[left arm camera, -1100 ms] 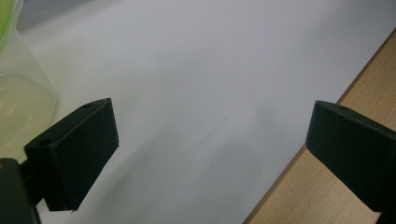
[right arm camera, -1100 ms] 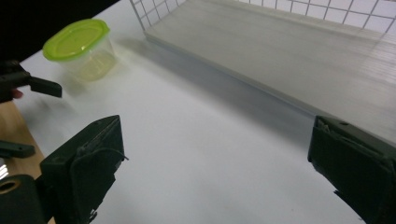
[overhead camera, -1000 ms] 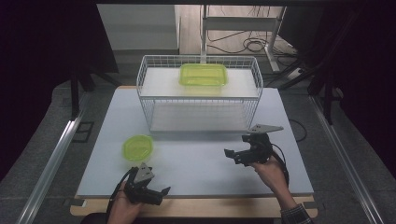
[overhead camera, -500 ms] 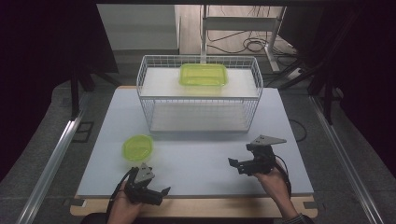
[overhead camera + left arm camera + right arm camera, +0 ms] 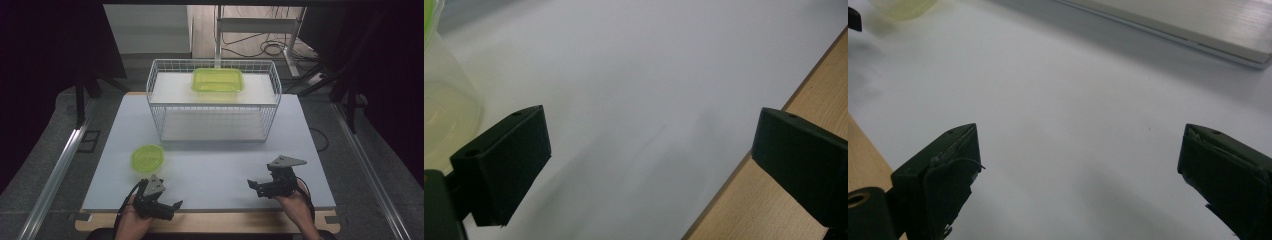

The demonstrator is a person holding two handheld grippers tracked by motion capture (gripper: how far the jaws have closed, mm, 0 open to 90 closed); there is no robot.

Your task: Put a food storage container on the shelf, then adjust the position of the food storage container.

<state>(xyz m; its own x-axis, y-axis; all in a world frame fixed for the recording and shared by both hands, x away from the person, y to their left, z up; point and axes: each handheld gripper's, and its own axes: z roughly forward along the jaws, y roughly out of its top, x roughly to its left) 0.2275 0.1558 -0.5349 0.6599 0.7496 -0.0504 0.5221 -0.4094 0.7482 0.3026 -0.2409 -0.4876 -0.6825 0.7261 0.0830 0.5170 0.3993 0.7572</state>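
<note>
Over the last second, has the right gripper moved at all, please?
Yes. The right gripper has drawn back from the wire basket toward the table's near edge.

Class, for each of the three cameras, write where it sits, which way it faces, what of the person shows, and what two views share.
High view: above the person's side, facing forward and down on the white table; both hands, left gripper, right gripper.
Left gripper view: rides the left gripper, facing the table's near edge; two open jaws.
Right gripper view: rides the right gripper, facing leftward across the table; open jaws.
Shared: the small green bowl.
</note>
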